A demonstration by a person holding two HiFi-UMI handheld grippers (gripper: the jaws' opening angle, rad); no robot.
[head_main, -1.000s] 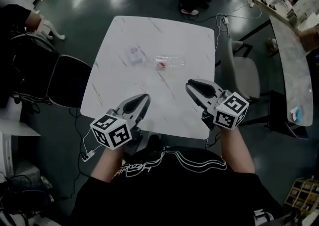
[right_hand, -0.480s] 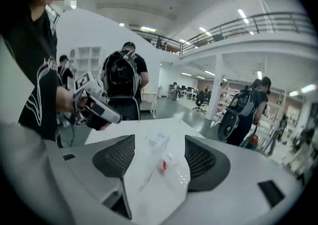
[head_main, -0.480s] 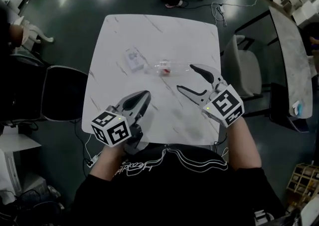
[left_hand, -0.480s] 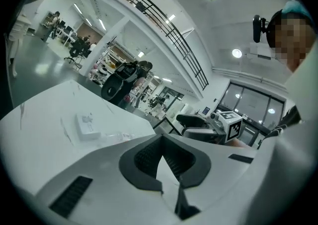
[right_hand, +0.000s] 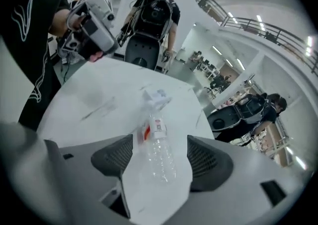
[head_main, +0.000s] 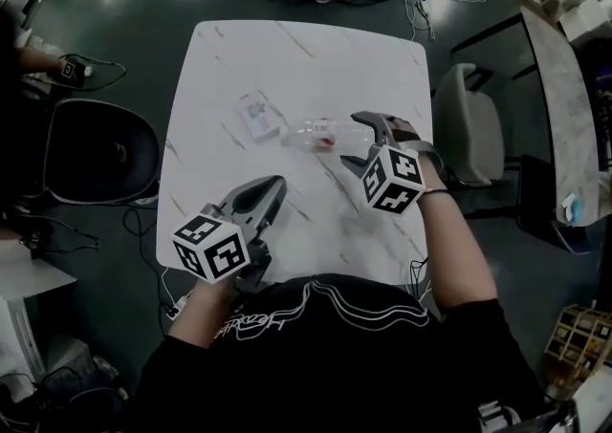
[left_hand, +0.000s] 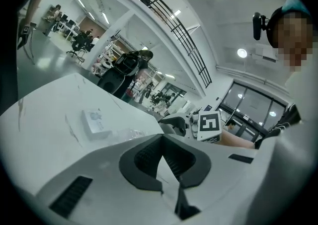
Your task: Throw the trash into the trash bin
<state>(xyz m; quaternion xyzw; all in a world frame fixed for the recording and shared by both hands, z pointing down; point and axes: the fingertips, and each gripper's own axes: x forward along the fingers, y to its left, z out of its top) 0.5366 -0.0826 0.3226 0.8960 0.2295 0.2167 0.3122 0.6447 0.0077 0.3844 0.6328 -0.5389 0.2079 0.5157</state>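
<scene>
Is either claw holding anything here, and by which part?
Nothing is held. The right claw has just been opening its jaws, which straddle the lying bottle untouched; the left claw is shut, empty.

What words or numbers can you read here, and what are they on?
Nothing here can be read.
Bottle: red and white label, too blurred to read.
Box: print too small to read.
Shirt: white script on the chest, unreadable.
Marker cubes: black squares only, no letters.
</scene>
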